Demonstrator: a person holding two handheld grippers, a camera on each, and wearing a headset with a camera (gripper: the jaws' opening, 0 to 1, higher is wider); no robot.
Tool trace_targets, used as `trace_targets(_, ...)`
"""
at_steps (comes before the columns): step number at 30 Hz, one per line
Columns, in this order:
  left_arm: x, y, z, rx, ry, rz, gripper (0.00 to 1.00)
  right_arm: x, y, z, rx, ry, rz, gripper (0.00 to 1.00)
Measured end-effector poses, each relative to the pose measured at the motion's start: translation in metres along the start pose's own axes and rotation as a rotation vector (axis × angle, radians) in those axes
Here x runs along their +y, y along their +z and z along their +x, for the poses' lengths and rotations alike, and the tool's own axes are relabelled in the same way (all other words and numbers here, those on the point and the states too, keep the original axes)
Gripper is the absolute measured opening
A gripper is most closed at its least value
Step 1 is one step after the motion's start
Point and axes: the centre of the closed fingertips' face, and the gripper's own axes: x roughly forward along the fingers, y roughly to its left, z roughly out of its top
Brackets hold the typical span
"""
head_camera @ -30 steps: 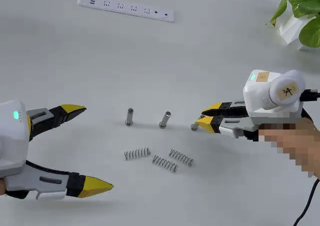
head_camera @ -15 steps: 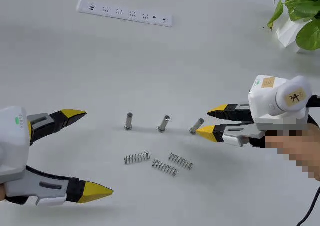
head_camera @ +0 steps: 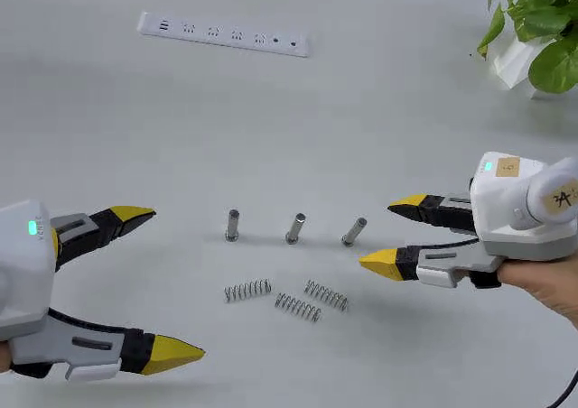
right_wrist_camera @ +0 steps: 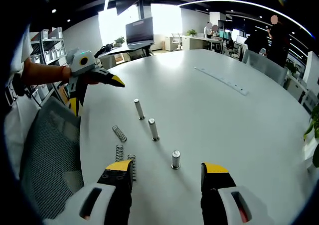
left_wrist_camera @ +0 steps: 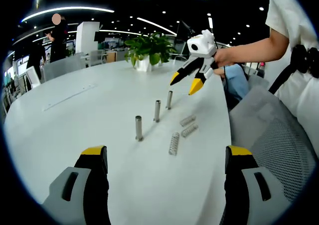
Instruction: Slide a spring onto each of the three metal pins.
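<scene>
- Metal pins (head_camera: 295, 228), three in number, stand upright in a row on the desk (head_camera: 379, 119), each bare of any spring
- Three springs (head_camera: 297, 307) lie loose on the desk just on the near side of the pins, apart from one another
- Left gripper (head_camera: 163, 282): fingers spread wide, holding nothing, well to the left of the row
- Right gripper (head_camera: 384, 236): fingers apart, empty, tips just beside the rightmost pin (head_camera: 354, 231), not touching it
- Power strip (head_camera: 221, 34) lies at the far side; potted plant (head_camera: 533, 20) at the far right corner

Silver pins (head_camera: 296, 228), silver springs (head_camera: 298, 307), yellow-tipped left gripper (head_camera: 173, 282), yellow-tipped right gripper (head_camera: 377, 236), white power strip (head_camera: 222, 33)
</scene>
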Motion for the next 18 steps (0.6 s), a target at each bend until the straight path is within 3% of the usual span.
trace_targets(12,-0.003,0.000,-0.003,0.011,0.009,0.010,0.97,0.008,-0.010,-0.016,-0.047,0.021,-0.019,0.67)
trace_targets(18,-0.004,-0.001,-0.004,0.031,0.020,0.014,0.95,0.018,-0.013,-0.021,-0.083,0.038,-0.038,0.76)
